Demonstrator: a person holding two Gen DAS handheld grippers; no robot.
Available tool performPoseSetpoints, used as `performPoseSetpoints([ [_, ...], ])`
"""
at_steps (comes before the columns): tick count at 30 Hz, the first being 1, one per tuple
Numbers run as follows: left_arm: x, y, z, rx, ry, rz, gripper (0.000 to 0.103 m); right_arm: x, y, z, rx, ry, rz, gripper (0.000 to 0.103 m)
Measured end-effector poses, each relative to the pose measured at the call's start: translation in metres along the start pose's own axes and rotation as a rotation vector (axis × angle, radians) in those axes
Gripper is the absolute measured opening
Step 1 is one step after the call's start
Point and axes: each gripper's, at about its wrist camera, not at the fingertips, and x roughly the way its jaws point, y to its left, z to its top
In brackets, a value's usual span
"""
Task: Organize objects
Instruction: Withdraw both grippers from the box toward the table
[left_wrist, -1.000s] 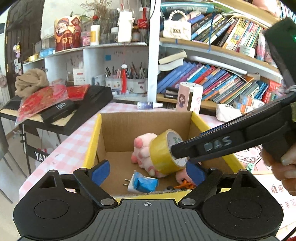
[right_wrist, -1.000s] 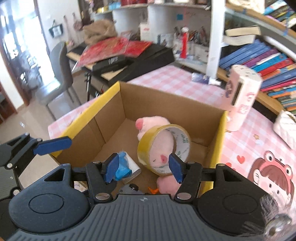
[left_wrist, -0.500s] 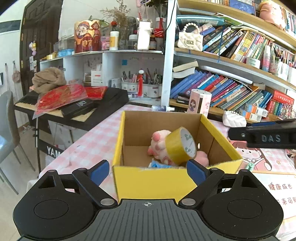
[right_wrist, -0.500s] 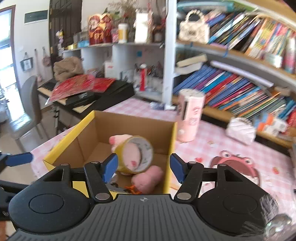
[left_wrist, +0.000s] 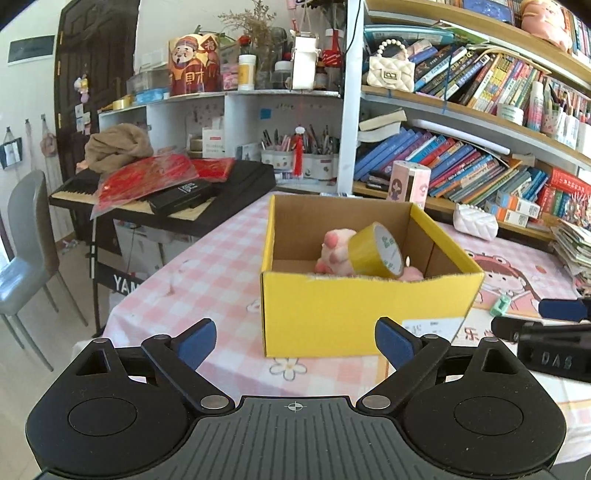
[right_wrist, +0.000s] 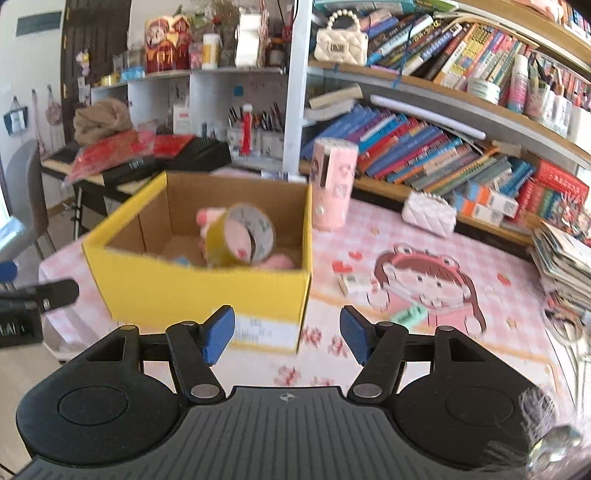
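Pink checked tablecloth (left_wrist: 207, 273): yellow box (left_wrist: 365, 314) holds tape roll (left_wrist: 376, 249), pink plush (left_wrist: 332, 254). Left claw (left_wrist: 295, 343), right claw (right_wrist: 288, 334) both spread, empty.

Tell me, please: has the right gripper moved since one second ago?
Yes. The right gripper has pulled back out of the yellow box; the tape roll remains inside, on the pink plush.

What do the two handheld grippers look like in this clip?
Both the left gripper and the right gripper are matte black plastic with a ribbed centre plate, round discs on either side, silver pivot screws and blue pads on the fingers. The right gripper's side shows white "DAS" lettering. No sleeves are visible.
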Motion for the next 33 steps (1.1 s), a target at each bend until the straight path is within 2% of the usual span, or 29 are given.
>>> performPoseSetpoints([
  [10, -0.016, -0.003, -0.017, 0.026, 0.023, -0.028, 0.097, -0.017, 0.015, -0.023, -0.029, 0.029, 0.0, 0.066],
  [23, -0.029, -0.01, -0.033, 0.073, 0.06, -0.052, 0.098, -0.029, 0.016, -0.048, 0.014, 0.081, -0.003, 0.069],
  [33, -0.026, -0.028, -0.038, 0.112, 0.091, -0.115, 0.098, -0.037, 0.004, -0.064, 0.043, 0.123, -0.036, 0.072],
])
